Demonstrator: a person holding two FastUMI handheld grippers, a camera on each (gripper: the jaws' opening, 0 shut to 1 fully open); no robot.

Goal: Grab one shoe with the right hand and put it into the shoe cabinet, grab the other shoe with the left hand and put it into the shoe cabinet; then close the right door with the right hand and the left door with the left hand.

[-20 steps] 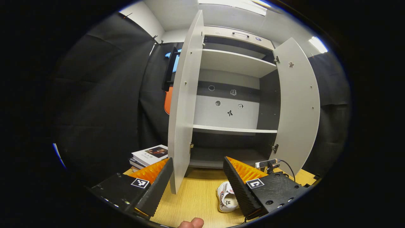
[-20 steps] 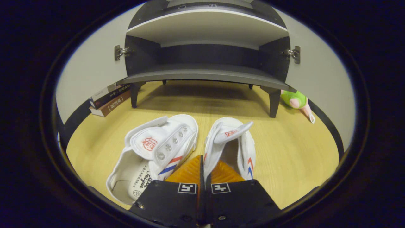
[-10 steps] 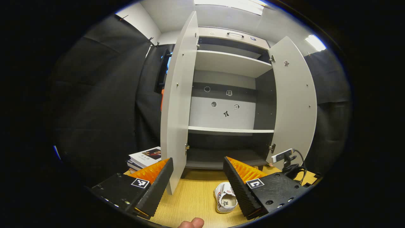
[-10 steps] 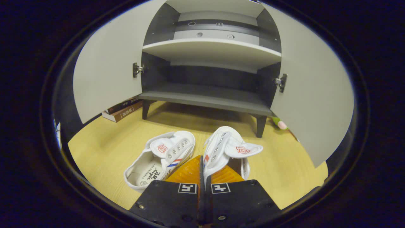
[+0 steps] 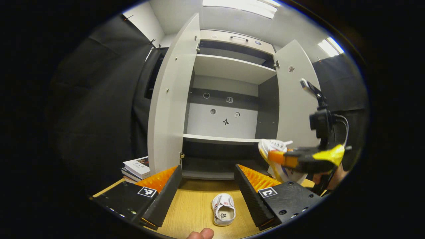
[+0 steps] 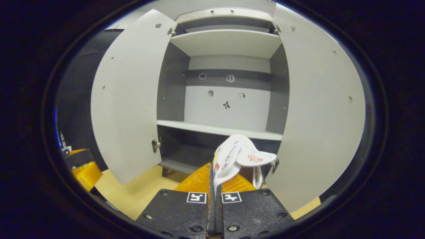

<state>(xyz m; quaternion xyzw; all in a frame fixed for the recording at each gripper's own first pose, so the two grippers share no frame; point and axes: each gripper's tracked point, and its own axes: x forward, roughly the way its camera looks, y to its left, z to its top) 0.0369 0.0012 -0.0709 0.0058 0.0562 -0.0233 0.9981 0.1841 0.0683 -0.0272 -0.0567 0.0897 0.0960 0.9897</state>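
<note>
- Black cloth walled the booth, and a pale wooden floor (image 5: 196, 212) ran up to the feet of the shoe cabinet (image 6: 229, 43).
- Both doors stood wide open: the left door (image 6: 127, 109) and the right door (image 6: 318, 109) flanked the shelves, and the middle shelf (image 6: 199, 127) lay bare and straight ahead of the lifted shoe.
- Off to the right in the left gripper view, the right gripper (image 5: 282, 158) hung in the air just before the right door, level with that middle shelf.
- Its fingers were pressed tight together on the side wall of one shoe (image 6: 234, 156), which stood up off the floor with its long axis pointing into the cabinet, so the shelf lay forward and a little left.
- Closer to me, the left gripper (image 5: 207, 179) was spread wide and held nothing.
- Down between its fingers the other shoe (image 5: 223, 209) lay on the floor, lengthwise toward the cabinet, plainly the left hand's to fetch.
</note>
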